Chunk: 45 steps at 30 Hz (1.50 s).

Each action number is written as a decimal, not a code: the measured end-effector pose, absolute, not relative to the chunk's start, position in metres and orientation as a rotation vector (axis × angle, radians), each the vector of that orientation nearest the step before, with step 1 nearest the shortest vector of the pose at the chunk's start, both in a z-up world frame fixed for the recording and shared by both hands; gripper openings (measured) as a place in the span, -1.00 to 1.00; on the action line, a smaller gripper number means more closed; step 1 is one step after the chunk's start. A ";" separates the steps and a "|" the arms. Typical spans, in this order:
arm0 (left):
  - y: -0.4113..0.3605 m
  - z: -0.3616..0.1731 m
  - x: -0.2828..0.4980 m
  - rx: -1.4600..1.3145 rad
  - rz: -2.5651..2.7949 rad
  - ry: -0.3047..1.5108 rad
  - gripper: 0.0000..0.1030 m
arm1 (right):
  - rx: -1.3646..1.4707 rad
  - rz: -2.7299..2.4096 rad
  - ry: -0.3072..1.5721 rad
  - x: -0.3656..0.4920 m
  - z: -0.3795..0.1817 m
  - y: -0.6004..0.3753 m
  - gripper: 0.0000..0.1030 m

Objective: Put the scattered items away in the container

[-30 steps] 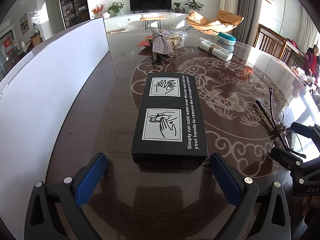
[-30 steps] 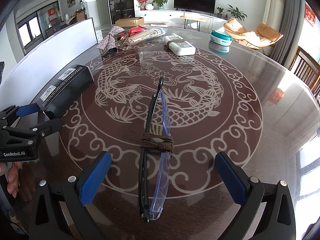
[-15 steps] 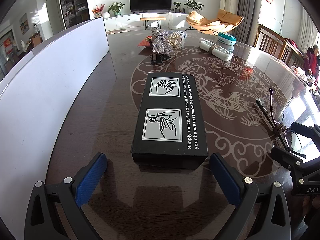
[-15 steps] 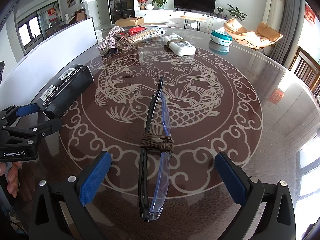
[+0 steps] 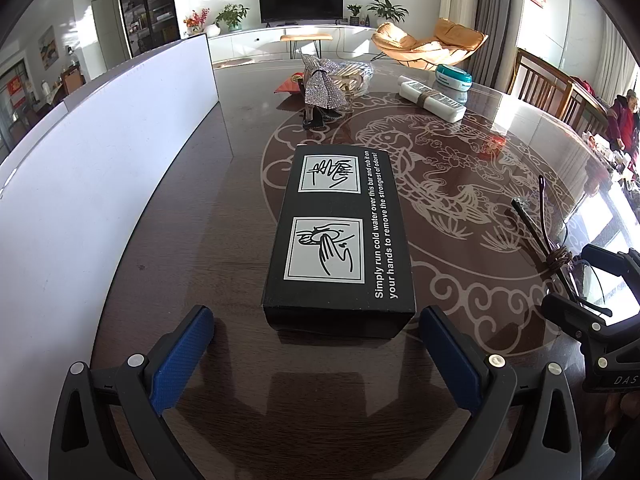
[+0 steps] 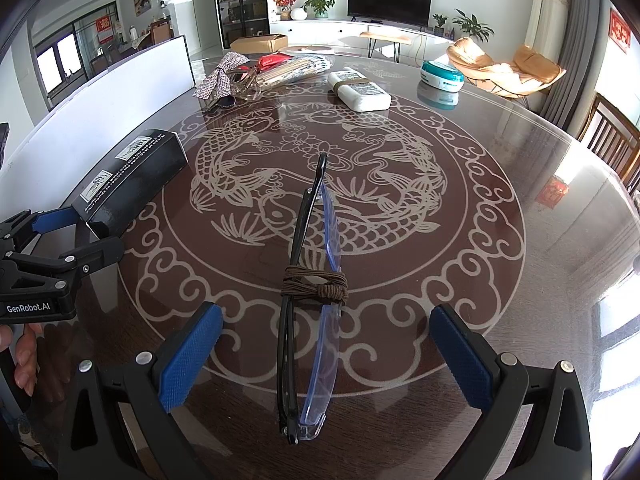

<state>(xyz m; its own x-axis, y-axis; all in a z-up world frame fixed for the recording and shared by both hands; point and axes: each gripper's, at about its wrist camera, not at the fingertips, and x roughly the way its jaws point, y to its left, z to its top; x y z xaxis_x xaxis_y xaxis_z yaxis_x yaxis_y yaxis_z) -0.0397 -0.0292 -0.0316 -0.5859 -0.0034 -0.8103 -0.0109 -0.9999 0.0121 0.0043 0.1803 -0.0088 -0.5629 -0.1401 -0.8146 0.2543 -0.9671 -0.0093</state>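
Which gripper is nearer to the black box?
Left. The left gripper is open right before the black box. The right gripper is off to its right, open around the tied glasses.

Sunlit living room: wall television (image 5: pixel 301 2) above a white cabinet (image 5: pixel 280 42), tan lounge chair (image 5: pixel 428 42), perhaps grey curtains (image 5: pixel 502 24).

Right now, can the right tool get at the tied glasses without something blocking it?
Probably yes. The right tool is open, and the tied glasses lie flat on the table between its fingers, with nothing between them.
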 end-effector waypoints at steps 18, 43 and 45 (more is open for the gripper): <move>-0.029 -0.031 -0.043 -1.429 2.757 0.039 1.00 | 1.389 -2.501 0.224 -0.002 -0.007 0.182 1.00; -0.044 0.037 -0.037 -1.369 2.583 -0.096 0.12 | 1.554 -2.302 0.335 -0.026 0.061 0.174 -0.43; -0.058 0.058 -0.027 -1.315 2.611 -0.148 0.12 | 1.512 -2.297 0.341 -0.030 0.076 0.159 -0.43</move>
<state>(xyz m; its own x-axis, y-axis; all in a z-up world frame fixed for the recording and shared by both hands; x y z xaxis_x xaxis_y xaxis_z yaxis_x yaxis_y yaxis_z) -0.0268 -0.0577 0.0584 -0.5782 0.2348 -0.7814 -0.1450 -0.9720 -0.1848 -0.0297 0.1595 0.0758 -0.3568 -0.1708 -0.9184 0.4303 -0.9027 0.0007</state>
